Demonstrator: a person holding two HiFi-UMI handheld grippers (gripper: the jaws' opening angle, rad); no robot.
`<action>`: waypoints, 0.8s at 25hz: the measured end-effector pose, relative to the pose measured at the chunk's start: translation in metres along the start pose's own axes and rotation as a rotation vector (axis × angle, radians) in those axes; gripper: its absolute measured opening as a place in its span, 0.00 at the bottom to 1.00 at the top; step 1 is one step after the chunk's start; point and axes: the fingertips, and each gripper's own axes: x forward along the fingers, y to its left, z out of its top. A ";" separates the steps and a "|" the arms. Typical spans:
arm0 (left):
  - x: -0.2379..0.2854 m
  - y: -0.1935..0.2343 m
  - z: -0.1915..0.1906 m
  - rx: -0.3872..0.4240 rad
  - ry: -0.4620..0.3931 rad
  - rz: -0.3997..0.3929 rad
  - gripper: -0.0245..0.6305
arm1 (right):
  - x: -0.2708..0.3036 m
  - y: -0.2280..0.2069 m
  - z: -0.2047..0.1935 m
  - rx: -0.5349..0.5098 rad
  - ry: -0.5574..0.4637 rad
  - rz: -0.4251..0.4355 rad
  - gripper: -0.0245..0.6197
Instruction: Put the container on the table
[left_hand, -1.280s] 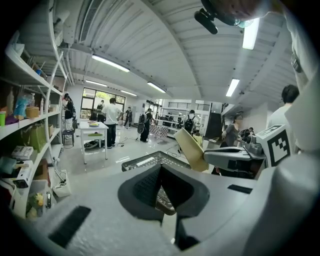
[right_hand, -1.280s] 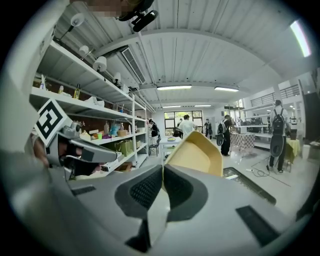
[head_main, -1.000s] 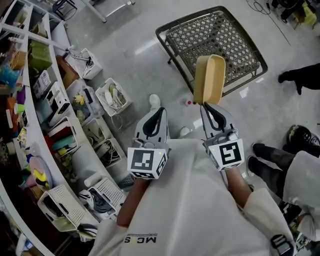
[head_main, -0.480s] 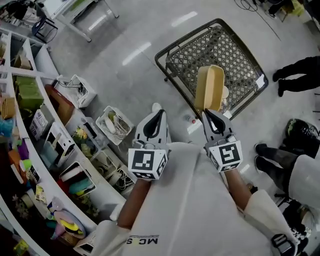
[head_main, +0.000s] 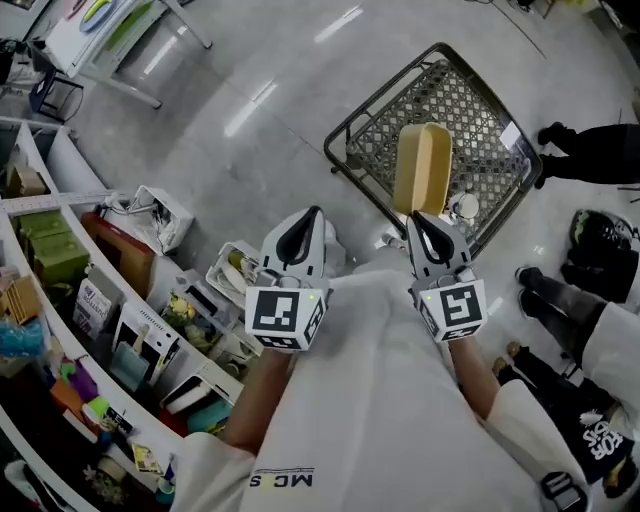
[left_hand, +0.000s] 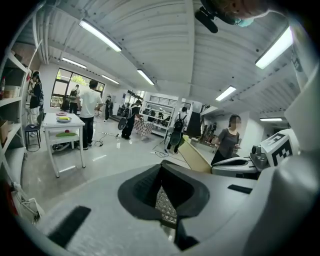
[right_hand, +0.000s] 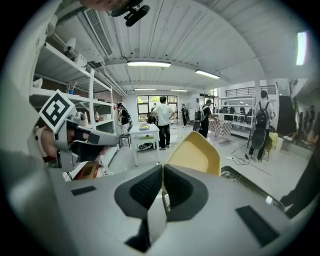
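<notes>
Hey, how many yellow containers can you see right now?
1. The yellow container is held on edge in the right gripper's jaws, above the wire cart. Cluttered shelves may hide others.

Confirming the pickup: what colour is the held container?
Mustard yellow container; clearest in the head view.

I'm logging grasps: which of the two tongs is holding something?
The right tongs, clamped on the rim of the yellow container. The left tongs are shut with nothing between them.
</notes>
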 end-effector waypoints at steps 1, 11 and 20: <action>0.005 0.003 0.003 0.003 0.001 -0.013 0.07 | 0.003 -0.001 0.002 0.001 0.005 -0.013 0.08; 0.046 -0.019 0.020 0.053 0.006 -0.151 0.07 | 0.002 -0.025 -0.005 0.063 0.025 -0.114 0.08; 0.078 -0.062 0.011 0.112 0.063 -0.258 0.07 | -0.011 -0.063 -0.022 0.087 0.006 -0.221 0.08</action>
